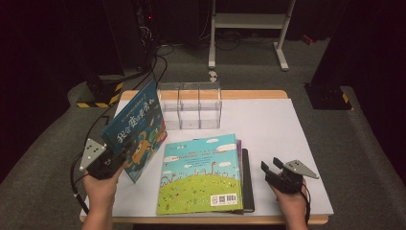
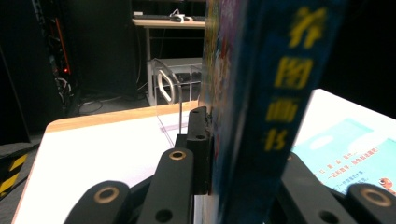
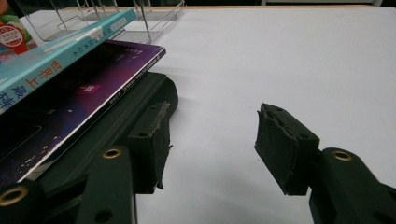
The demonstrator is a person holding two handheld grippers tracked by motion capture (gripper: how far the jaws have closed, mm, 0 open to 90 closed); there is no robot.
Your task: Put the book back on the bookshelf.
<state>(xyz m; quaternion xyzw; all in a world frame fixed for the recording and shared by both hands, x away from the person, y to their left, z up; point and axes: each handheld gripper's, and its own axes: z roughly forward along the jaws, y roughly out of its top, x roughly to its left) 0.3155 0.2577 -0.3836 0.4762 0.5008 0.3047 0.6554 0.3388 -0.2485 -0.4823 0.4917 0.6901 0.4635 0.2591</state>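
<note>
Left claw (image 1: 116, 160) pinching upright blue book (image 1: 136, 127); right claw (image 1: 270, 171) spread, empty, beside book stack (image 1: 203, 175) on counter (image 1: 277, 124).

Blue cartoon-covered book (image 1: 136, 128), turquoise-and-green book (image 1: 203, 175), purple book (image 3: 70, 102), clear organiser (image 1: 190, 105), white tabletop (image 1: 273, 124)

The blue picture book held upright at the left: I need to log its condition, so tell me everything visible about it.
The blue picture book is a thin hardcover with a glossy cover, yellow and white Chinese lettering, cartoon artwork and a red lower corner. It stands upright and tilted, lifted at the table's left side in front of the clear plastic divider rack. The left hand-held gripper is shut on its lower edge, pads pressing both covers. It looks undamaged.
</note>
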